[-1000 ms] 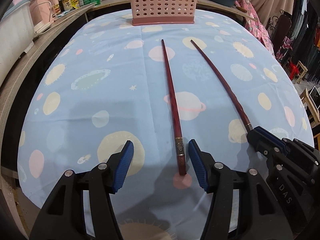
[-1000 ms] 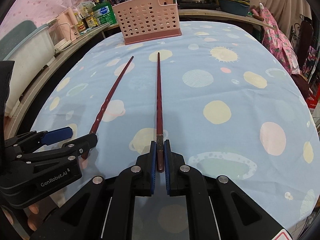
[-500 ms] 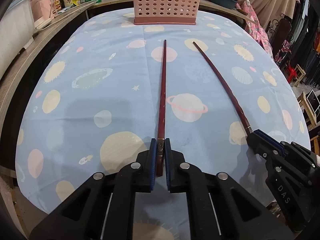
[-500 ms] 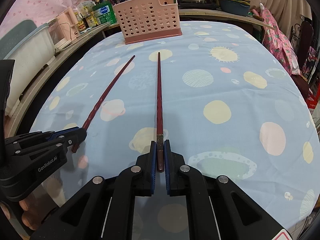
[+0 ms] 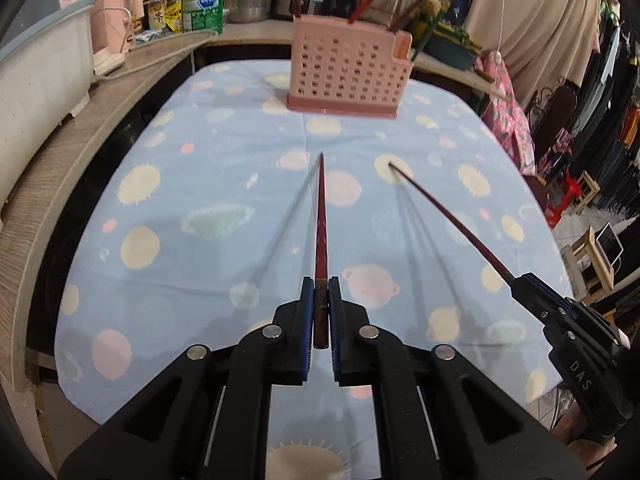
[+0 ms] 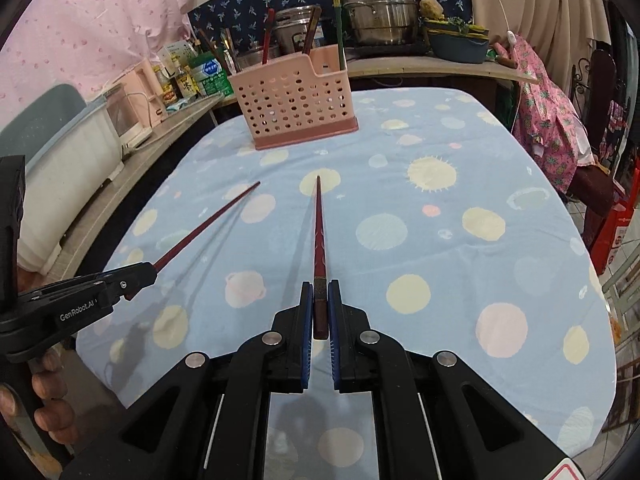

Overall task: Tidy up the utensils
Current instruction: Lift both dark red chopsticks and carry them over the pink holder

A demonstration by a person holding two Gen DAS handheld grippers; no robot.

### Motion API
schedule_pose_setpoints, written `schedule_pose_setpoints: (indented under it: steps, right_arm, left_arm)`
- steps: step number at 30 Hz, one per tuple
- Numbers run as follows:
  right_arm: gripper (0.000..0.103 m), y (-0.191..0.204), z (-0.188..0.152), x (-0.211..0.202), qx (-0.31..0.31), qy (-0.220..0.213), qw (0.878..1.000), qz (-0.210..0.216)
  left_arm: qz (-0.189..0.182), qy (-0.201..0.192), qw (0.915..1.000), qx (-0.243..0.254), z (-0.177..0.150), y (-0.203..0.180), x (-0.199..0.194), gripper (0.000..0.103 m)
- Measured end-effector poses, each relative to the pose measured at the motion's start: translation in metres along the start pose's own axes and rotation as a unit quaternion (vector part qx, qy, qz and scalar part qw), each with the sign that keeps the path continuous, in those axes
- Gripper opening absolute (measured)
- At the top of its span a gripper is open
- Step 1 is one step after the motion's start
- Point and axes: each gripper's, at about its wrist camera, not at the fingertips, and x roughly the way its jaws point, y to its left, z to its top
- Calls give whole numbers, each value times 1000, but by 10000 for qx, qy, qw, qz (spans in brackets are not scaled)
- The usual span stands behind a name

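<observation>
Two long dark red chopsticks hang above the blue planet-print tablecloth (image 5: 200, 208), each casting shadows on it. My left gripper (image 5: 321, 296) is shut on the thick end of one chopstick (image 5: 321, 220), whose tip points toward the pink perforated utensil basket (image 5: 348, 70). In the right wrist view my right gripper (image 6: 320, 300) is shut on the other chopstick (image 6: 319, 228), also aimed at the basket (image 6: 296, 112). Each gripper shows in the other's view with its chopstick: the right one (image 5: 524, 286) at the right, the left one (image 6: 136, 276) at the left.
The basket holds several upright utensils (image 6: 267, 40) at the table's far end. A wooden counter (image 5: 60, 152) with a white tub (image 5: 36, 92), bottles and steel pots (image 6: 380, 12) runs behind and left. A person's hand (image 6: 52, 396) grips the left tool. Clothing hangs at the right.
The left jaws closed on the chopstick that lay between them. Both grippers then rose, lifting both chopsticks off the cloth, so the basket now stands lower and fuller in both views.
</observation>
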Motion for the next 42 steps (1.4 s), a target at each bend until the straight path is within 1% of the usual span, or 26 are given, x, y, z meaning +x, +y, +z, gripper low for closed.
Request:
schedule_pose_setpoints:
  steps: [7,13,18,22,28,32,36,39,42]
  right_arm:
    - [7,-4,44,-26,50,-585,9982,118]
    - [7,-12,90,-39,212,-1027,9941,267]
    - [7,-13,121,-36,253,-1222,9916,344]
    - [7,-16,137,-29,368,-1279,9900,456]
    - [7,-11,170,-31,378,-1524,9855,644]
    - [7,-7,202,-36,421,-1770,9800,811]
    - [7,-1,242,-44,446,-2123,9719,915]
    - [7,1,276,-48,461,-2414,9651,906]
    - [7,1,306,-45,532,-2620,9592,918]
  left_arm:
    - [-27,-521,9985,-163,38,11,-32,7]
    - [21,-911,9957,-188,73,17,-47,7]
    - [35,-1144,9933,-156,103,17,-52,7]
    - [42,-1249,9920,-158,126,19,-52,7]
    - [-87,-1424,9895,-244,164,24,-58,7]
    - [-150,-1692,9852,-244,193,22,-71,7]
    - [-167,-2053,9782,-245,225,17,-87,7]
    - [-120,-2339,9719,-235,254,13,-96,7]
    - [-117,-2520,9673,-281,277,12,-99,7]
